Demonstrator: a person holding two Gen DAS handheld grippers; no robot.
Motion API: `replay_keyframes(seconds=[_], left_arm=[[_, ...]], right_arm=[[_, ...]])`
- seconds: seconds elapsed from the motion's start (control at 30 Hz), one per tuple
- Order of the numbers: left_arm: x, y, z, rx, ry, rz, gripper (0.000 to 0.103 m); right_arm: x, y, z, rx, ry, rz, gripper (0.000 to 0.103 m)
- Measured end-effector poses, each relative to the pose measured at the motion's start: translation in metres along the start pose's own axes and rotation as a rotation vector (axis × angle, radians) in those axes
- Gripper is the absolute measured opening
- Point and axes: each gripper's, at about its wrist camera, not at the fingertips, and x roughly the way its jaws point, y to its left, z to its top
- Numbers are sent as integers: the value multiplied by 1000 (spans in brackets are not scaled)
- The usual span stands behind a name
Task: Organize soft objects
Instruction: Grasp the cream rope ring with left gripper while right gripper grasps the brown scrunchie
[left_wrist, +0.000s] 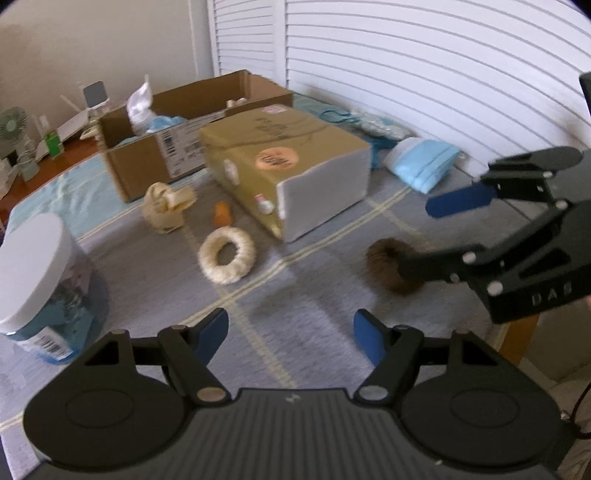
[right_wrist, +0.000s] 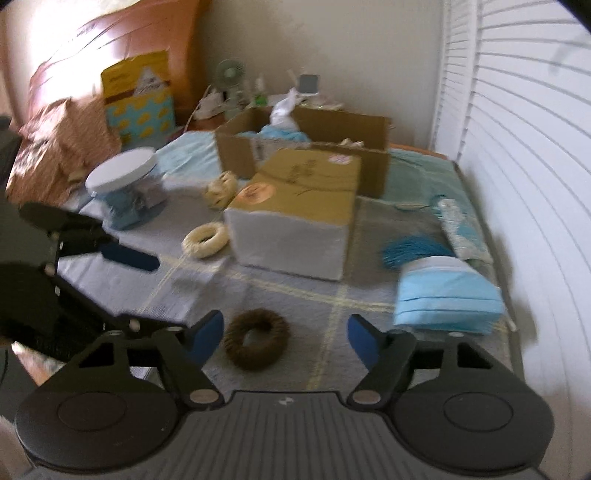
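Note:
A brown woven ring (right_wrist: 256, 339) lies on the grey checked cloth just ahead of my open, empty right gripper (right_wrist: 286, 338). In the left wrist view the ring (left_wrist: 388, 266) is partly hidden behind one finger of the right gripper (left_wrist: 424, 236). My left gripper (left_wrist: 291, 334) is open and empty above bare cloth. A cream woven ring (left_wrist: 227, 254) (right_wrist: 205, 240), a cream woven toy (left_wrist: 166, 206) (right_wrist: 221, 190) and a small orange piece (left_wrist: 222, 214) lie near the closed tan box (left_wrist: 291, 170) (right_wrist: 295, 206).
An open cardboard box (left_wrist: 147, 162) (right_wrist: 306, 147) holding blue and white soft items stands at the back. A white-lidded jar (left_wrist: 40, 280) (right_wrist: 125, 188) is at left. A stack of blue face masks (left_wrist: 421, 162) (right_wrist: 447, 291) and blue fabric lie right, by the shuttered wall.

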Motion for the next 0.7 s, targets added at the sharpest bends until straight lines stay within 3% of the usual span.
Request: replay_keyframes(seconds=[0.37,0.6,0.7], left_arm=[[7,23,1,-55,-10,43,70],[20,34,11,-83,-21,41,64],[26,38,16,-82,-30,43,60]], right_arm=[[14,15,-3,-75,39,-9,63],[17,14,-3,-78,41,-7,61],[19,14,-2,-80,42,-6,56]])
